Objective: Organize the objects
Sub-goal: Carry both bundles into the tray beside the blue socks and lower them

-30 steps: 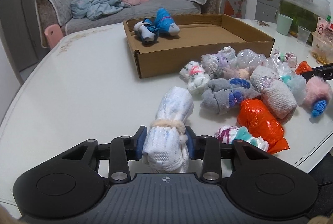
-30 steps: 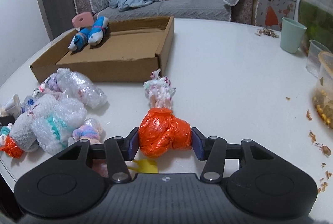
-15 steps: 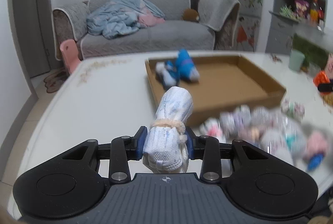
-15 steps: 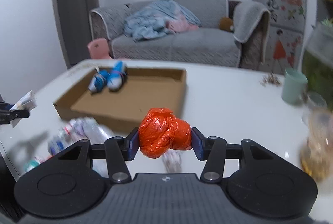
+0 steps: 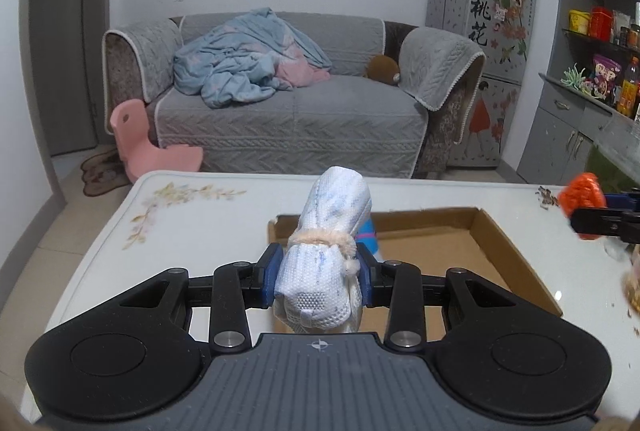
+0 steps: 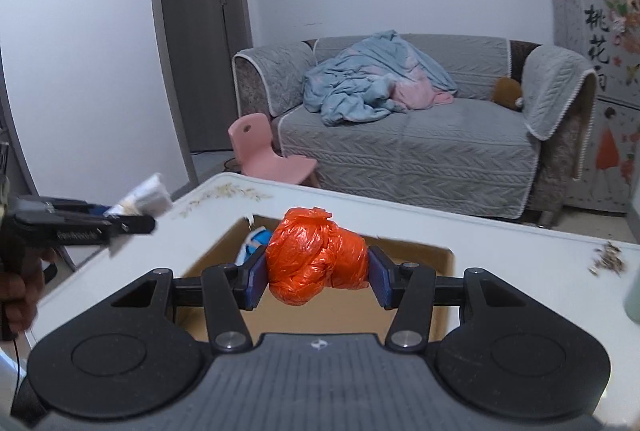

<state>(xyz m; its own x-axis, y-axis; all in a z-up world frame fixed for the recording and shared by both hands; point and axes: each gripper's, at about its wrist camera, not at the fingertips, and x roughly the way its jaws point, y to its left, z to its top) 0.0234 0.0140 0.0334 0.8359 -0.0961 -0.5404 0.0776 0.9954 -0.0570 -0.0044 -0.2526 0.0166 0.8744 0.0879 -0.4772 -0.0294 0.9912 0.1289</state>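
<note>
**— What's around you, anything in the way?**

— In my left view the cardboard box (image 5: 492,263) fills the middle right of the frame, lying on the white table (image 5: 192,215). A blue bundle (image 5: 367,233) peeks out at the box's far left corner, mostly hidden behind what I carry. Beyond the table, across the upper middle, stands a grey sofa (image 5: 320,119) with a blue blanket (image 5: 244,71) heaped on it; a pink chair (image 5: 140,139) sits at centre left. Nothing stands between my claws and the box.

**— And your grips?**

— My left gripper (image 5: 318,271) is clamped on a white sock roll (image 5: 328,251) tied with a beige band; the roll points up and away from me, over the box's near edge. My right gripper (image 6: 318,273) is pinched on an orange plastic bundle (image 6: 316,255), both blue pads pressed into it, above the box opening.

**— Can each see the other?**

— Yes. The right one shows at the right edge of my left view, orange bundle forward. The left one shows at the left edge of my right view, a hand (image 6: 18,287) below it at the frame's lower left.
</note>
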